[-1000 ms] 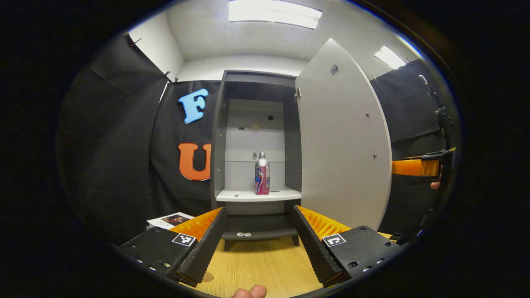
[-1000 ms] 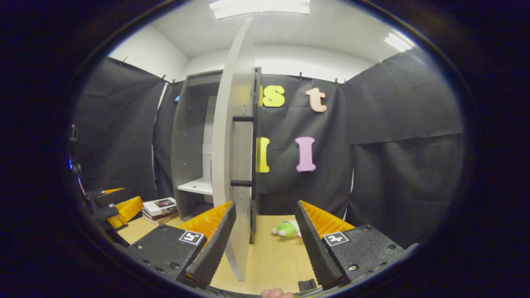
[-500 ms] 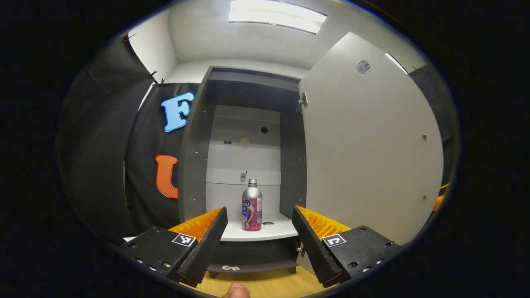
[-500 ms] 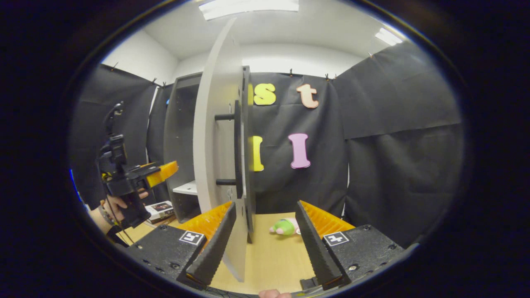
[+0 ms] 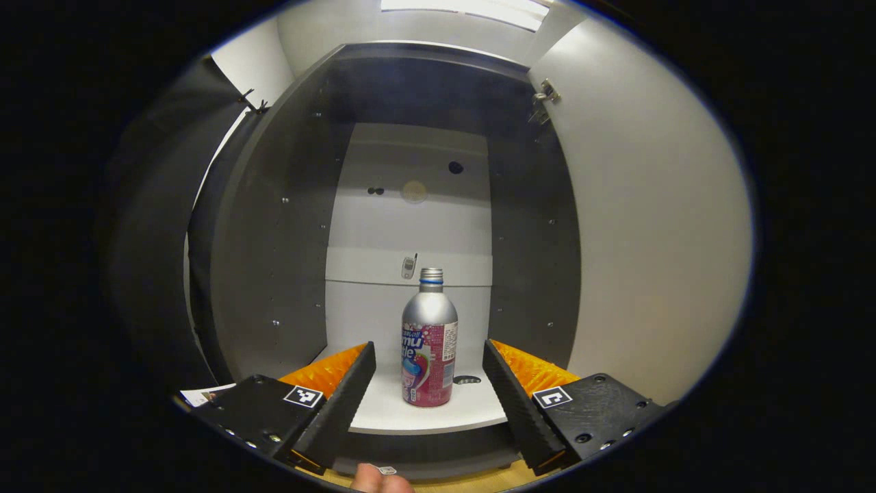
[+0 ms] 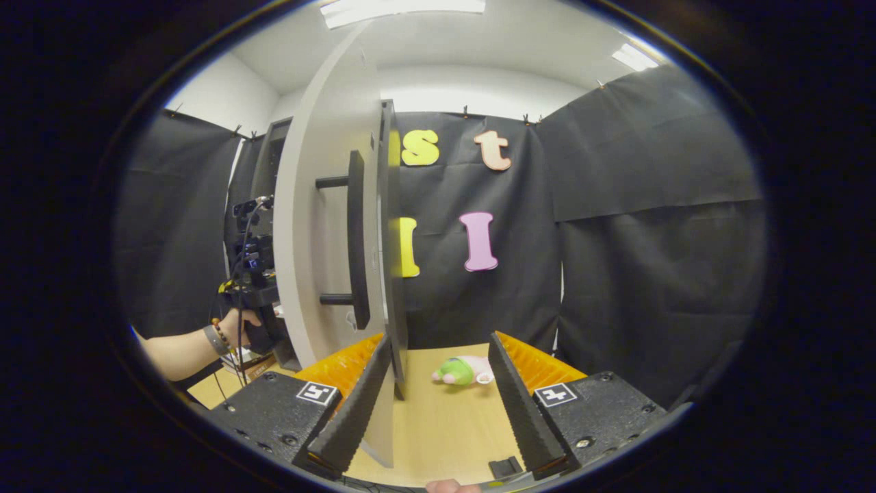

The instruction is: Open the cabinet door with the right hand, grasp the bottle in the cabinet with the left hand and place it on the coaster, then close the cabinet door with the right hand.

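Closer now than a moment ago, my left gripper (image 5: 429, 390) reaches into the open cabinet (image 5: 274, 226), fingers spread, the bottle (image 5: 428, 356) upright on the shelf (image 5: 383, 414) between them, untouched. My right gripper (image 6: 438, 404) hangs spread beside the cabinet door (image 6: 311, 226).

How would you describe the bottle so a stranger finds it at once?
Look inside the open grey cabinet, on its white shelf. The bottle stands upright there, alone: silver metal with a screw cap and a pink printed label.
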`<action>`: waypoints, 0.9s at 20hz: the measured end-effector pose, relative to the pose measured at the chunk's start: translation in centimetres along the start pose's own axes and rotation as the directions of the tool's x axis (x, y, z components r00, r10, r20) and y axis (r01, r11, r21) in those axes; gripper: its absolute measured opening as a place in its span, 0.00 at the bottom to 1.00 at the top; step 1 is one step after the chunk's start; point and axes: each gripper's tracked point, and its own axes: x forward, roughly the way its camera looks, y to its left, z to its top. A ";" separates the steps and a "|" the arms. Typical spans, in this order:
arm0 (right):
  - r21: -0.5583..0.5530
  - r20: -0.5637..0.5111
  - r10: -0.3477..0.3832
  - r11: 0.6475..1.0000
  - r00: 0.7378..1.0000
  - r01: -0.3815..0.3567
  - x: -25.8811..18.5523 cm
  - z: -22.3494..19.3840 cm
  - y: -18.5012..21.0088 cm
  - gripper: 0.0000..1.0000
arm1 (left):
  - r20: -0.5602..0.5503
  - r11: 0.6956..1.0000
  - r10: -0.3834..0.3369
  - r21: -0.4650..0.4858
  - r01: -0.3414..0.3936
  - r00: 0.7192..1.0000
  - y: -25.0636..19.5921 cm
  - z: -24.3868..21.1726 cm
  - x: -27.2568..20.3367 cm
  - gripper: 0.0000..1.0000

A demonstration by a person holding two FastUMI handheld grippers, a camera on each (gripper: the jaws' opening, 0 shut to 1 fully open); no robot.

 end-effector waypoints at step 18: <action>0.002 -0.041 -0.050 0.999 0.998 0.051 2.4 -1.4 -1.2 0.90 | 0.012 1.000 -0.009 -0.010 0.009 1.000 -0.5 -0.7 6.9 0.95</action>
